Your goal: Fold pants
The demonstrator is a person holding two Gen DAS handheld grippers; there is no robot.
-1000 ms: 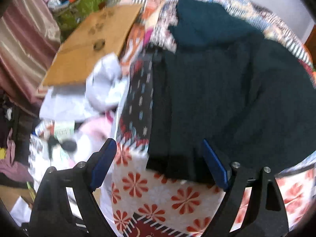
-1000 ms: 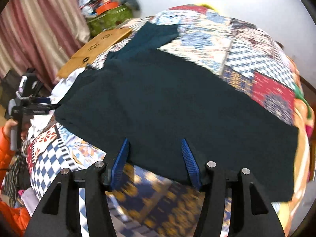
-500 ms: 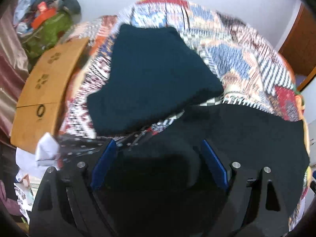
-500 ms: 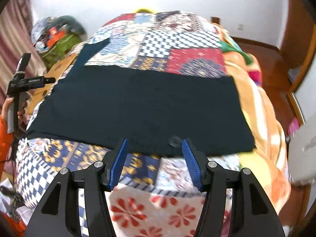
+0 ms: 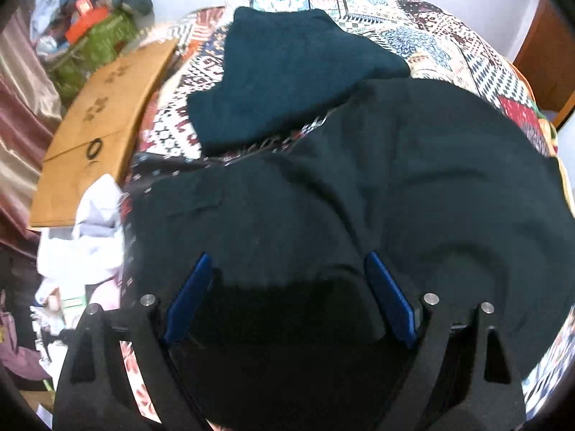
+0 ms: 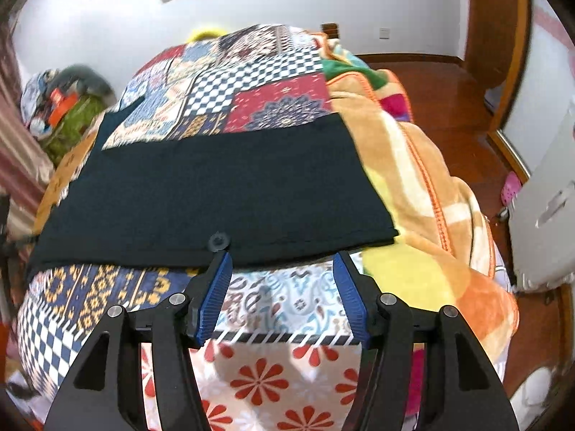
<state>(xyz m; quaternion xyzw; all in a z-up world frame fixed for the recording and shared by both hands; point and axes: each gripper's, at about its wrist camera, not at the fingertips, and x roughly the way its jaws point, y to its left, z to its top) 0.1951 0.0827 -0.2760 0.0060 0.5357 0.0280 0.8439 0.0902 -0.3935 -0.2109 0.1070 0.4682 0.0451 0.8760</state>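
On the bed with the busy patchwork quilt (image 6: 258, 79), the dark teal fabric pants (image 6: 201, 194) lie spread flat across the middle, near edge running just ahead of the right gripper (image 6: 282, 291). Its blue-padded jaws stand apart and have just been opening a bit more, with only quilt between them, nothing pinched. Over at the other end, the left gripper (image 5: 287, 298) hangs low over the pants (image 5: 395, 186), jaws wide apart, dark cloth bunched up between them but the pads don't seem to press on it. A folded dark teal garment (image 5: 287, 72) sits further up the quilt (image 5: 449, 43), and a flat brown cardboard sheet (image 5: 104, 118) lies off the bed's side.
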